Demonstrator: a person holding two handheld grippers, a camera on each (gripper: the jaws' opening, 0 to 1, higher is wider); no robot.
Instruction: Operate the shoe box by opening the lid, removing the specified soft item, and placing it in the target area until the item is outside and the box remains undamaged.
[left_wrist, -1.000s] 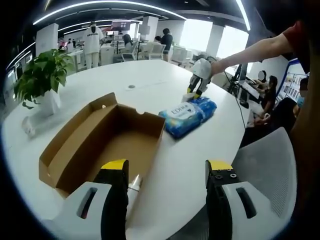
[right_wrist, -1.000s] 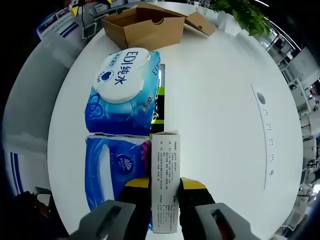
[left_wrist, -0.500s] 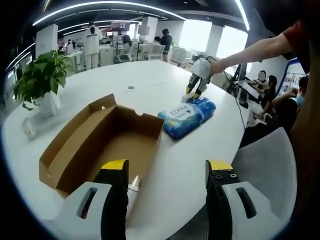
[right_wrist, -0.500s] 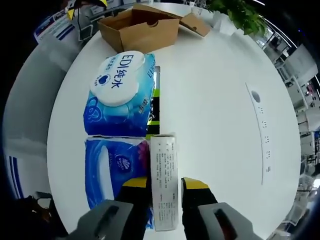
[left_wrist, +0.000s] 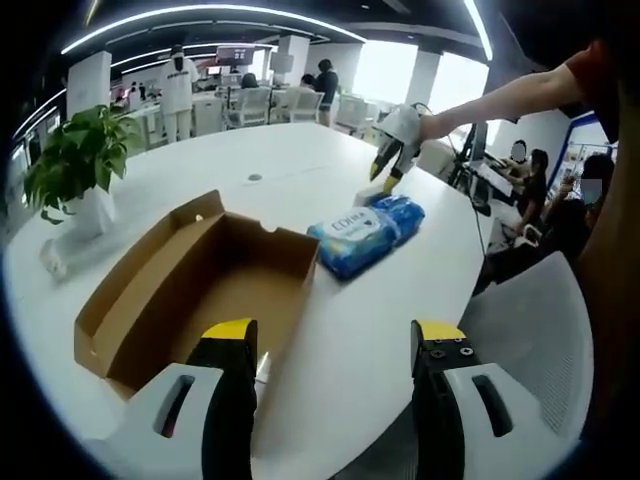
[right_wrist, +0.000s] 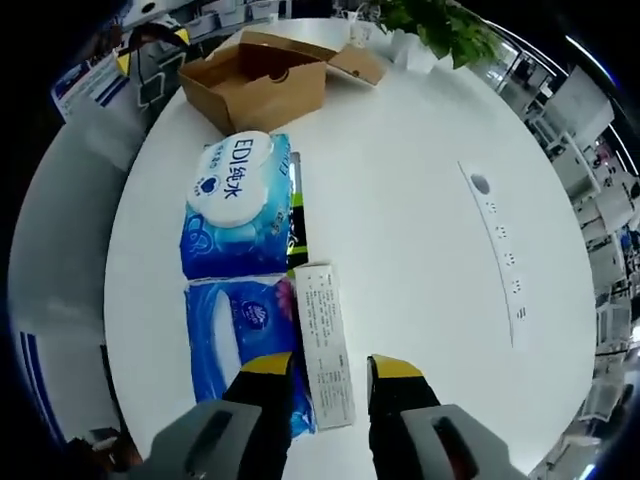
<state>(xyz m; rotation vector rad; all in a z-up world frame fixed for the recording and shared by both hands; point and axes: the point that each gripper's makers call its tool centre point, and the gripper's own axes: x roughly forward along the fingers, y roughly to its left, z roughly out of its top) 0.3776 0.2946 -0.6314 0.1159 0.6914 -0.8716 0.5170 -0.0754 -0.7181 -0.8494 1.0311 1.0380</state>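
In the right gripper view we saw that the right gripper (right_wrist: 330, 368) had drawn back and up from the slim white carton (right_wrist: 322, 343). A second earlier its yellow-tipped jaws were pinching that carton; now they stood spread with the carton's near end lying loose between them on the white counter (right_wrist: 420, 230). The carton lay flat, touching the edge of the blue tissue pack (right_wrist: 238, 355). Just beyond that pack lay the wet wipes pack (right_wrist: 236, 205), blue with a white lid, its place unchanged. Farther off sat the open cardboard shoe box (right_wrist: 260, 85), its lid flap folded out toward the potted plant (right_wrist: 440, 25). More of the counter showed than before, since the camera had risen.

In the left gripper view we found the left gripper (left_wrist: 330, 345) low over the counter's near edge, its jaws spread wide with nothing between them, as they were a second ago. The shoe box (left_wrist: 190, 285) stood open in front of it, and we saw only bare cardboard inside. The wet wipes pack (left_wrist: 355, 235) lay outside the box, near its far corner but apart from it. Past the pack, the right gripper (left_wrist: 385, 180) hung above the counter, higher than before, on the person's outstretched arm (left_wrist: 500, 100). The potted plant (left_wrist: 75, 160) stood at the counter's left.
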